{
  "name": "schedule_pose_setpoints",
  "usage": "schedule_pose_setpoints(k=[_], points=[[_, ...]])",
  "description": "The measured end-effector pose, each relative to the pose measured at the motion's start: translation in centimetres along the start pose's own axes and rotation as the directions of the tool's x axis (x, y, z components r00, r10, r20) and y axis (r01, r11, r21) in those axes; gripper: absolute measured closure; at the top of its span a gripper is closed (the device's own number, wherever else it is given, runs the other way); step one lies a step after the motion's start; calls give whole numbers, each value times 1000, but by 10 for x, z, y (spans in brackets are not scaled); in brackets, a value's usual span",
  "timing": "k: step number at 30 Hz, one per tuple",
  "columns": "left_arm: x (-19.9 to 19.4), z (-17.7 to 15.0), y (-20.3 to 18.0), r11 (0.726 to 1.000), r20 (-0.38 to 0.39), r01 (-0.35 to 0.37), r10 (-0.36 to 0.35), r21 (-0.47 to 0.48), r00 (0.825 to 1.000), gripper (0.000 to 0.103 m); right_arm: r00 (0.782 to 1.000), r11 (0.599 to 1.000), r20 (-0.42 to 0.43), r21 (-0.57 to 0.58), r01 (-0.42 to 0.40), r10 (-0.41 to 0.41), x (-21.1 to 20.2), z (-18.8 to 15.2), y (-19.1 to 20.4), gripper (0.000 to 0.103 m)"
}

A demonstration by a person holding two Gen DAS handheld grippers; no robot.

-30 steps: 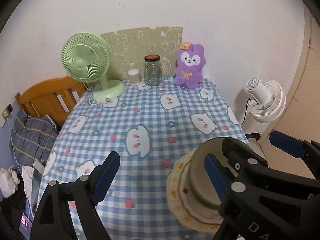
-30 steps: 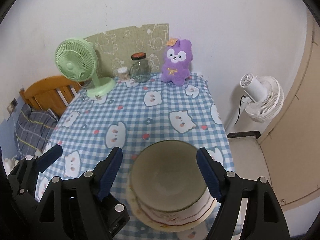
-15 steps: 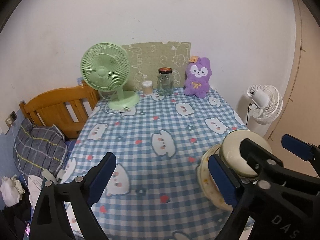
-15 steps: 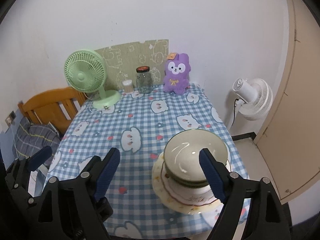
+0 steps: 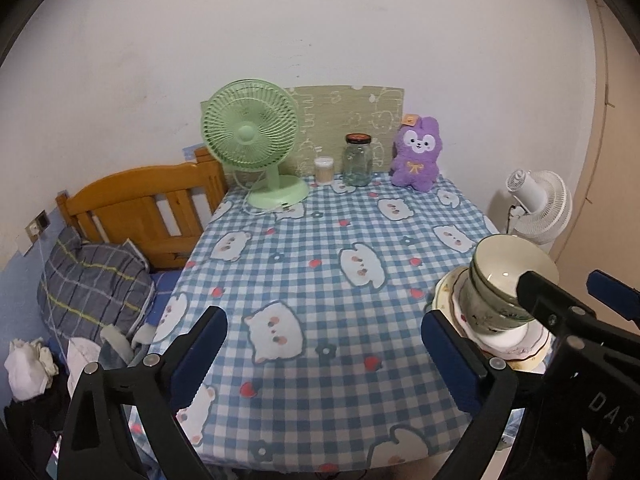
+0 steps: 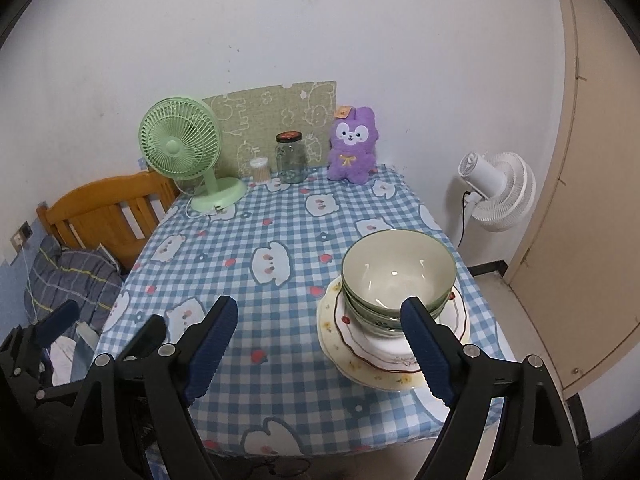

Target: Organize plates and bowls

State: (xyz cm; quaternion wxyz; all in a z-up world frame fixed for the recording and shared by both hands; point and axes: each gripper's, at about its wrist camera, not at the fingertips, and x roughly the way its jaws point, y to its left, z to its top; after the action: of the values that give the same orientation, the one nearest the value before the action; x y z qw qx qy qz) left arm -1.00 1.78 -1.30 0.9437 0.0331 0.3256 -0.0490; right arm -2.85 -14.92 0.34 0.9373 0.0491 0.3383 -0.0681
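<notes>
Sitting nested on the plates, the green-rimmed bowls look glazed, hard and slick, the kind that chips if knocked and slides if pinched on its curve. The whole stack rests ahead of the right gripper, just beyond its right-hand pad, near the table's right edge. I'd judge it fairly heavy as a pile; the plate rim or a bowl's lip seems the safest hold. Both tongs stand spread wide with nothing between them; the left gripper's jaws have just been opening. It hangs left of the stack.
</notes>
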Motion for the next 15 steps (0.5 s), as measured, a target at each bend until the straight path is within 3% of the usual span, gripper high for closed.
schedule_pose_setpoints(k=[15], points=[[-16, -28, 4, 998, 41, -48, 50, -50, 998, 4, 1000, 1000, 26, -11, -6, 6, -8, -21, -12, 17]])
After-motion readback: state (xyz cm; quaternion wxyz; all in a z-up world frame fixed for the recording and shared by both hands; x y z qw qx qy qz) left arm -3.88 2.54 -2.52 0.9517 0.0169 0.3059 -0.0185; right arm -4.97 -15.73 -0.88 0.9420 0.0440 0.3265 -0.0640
